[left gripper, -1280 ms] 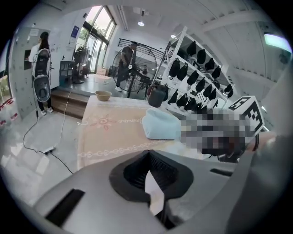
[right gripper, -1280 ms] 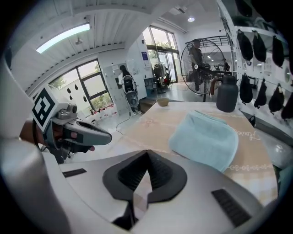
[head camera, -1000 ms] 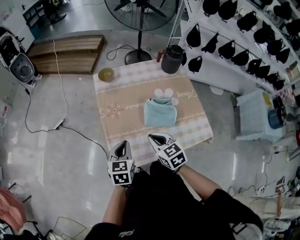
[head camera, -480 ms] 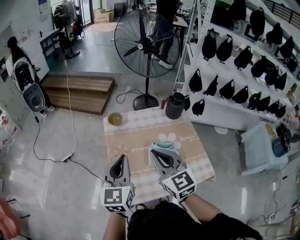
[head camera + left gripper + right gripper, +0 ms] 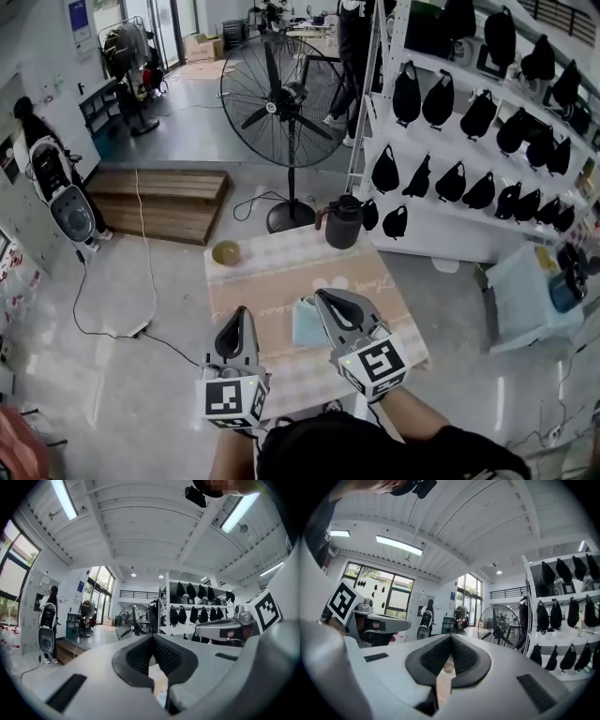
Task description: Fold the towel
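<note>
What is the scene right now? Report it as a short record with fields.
left gripper: shut, empty
right gripper: shut, empty
towel: light blue, on the table, partly hidden behind the right gripper, held by neither
bowl: table's far left corner
dark jug: table's far right corner

Both raised and tipped level: left tongs (image 5: 238, 314), right tongs (image 5: 325, 296); right tongs now overlap towel (image 5: 304, 325).
</note>
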{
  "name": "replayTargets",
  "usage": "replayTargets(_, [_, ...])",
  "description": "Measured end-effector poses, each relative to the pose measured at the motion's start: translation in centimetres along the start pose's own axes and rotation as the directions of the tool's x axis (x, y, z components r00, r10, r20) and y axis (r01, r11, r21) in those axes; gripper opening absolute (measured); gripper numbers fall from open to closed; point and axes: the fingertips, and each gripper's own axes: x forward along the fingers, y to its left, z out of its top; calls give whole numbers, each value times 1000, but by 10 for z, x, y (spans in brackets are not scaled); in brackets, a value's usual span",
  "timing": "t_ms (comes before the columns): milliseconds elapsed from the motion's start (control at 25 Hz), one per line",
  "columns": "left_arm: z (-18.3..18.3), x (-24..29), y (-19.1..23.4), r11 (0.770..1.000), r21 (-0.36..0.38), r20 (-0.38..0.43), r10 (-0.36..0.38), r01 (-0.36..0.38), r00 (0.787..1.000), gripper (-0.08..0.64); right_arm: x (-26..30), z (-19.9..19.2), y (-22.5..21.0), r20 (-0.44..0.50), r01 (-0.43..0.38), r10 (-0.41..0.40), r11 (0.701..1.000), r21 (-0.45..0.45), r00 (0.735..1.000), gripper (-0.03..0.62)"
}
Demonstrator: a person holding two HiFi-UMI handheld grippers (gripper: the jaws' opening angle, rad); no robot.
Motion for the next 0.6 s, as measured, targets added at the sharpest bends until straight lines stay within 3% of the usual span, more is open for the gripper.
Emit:
replayTargets(320, [3, 6, -27, 1000, -8, 2, -25, 25, 1000, 5, -11, 7, -13, 39, -7, 7, 1000, 5, 999, 2])
replayTargets(600, [-9, 6, -29, 1000, -10, -15, -8, 8, 1000, 5, -18, -5, -17, 11, -9, 9, 1000, -14, 1000, 2])
